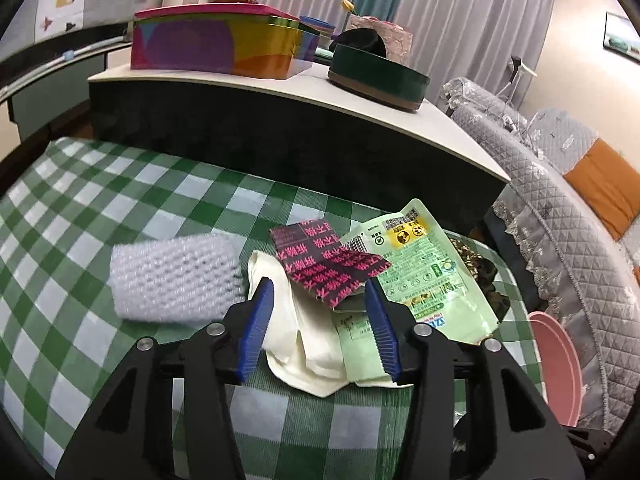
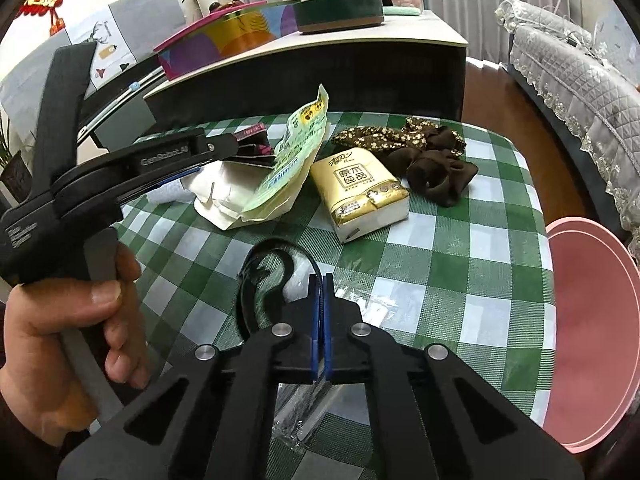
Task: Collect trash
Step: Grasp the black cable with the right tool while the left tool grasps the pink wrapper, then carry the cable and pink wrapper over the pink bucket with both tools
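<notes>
A: While the right gripper [image 2: 322,280] had its jaws pressed together on a clear plastic wrapper [image 2: 304,412], what should the left have done?

B: The left gripper [image 1: 320,292] stood about half open, holding nothing, over the cream bag [image 1: 296,344] just beside the green pouch [image 1: 428,276]. I'd have lowered it squarely so both pads straddled the cream bag's fold before squeezing.

A: And the bin?

B: The pink bin [image 2: 592,320] sat off the table edge, well right of the pouch; the wrapper likely went there first.
</notes>
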The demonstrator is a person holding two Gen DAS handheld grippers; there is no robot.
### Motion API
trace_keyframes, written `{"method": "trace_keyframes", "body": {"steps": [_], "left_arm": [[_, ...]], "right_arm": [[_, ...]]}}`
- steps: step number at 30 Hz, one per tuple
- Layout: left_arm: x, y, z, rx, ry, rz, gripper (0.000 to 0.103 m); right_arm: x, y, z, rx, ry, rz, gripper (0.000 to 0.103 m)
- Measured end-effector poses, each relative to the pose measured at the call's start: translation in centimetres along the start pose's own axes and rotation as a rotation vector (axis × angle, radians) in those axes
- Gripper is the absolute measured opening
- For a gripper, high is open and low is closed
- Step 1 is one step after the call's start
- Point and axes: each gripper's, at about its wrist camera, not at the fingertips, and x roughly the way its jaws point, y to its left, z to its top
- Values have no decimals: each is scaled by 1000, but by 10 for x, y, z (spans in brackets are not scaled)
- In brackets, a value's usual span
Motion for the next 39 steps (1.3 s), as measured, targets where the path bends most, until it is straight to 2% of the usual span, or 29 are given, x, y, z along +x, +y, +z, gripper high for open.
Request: {"method": "trace_keyframes", "body": {"steps": [7,14,15,16,22,27,39], "left_arm": [[9,-12,4,71,20,21,48],[14,-15,5,93,30,58,48],[14,-15,4,94,31,65,44],[15,-14,4,92,33,66,33],[7,-9,3,86,24,74,22],[-6,-2,1,61,9,72,19],[-58,-7,-4,81,-53,34,19]], "right_arm": [[-5,-5,3,18,-14,2,1],[-12,-15,7,52,-39,-12,2],[-13,-16,7,56,-42,-16,2],[-14,-18,7,61,-46,-20,2],[-22,-30,11,108,-71,-35,2],[-33,-34,12,118,-104,-49,2],[-73,-40,10,133,-184,-93,2]]}}
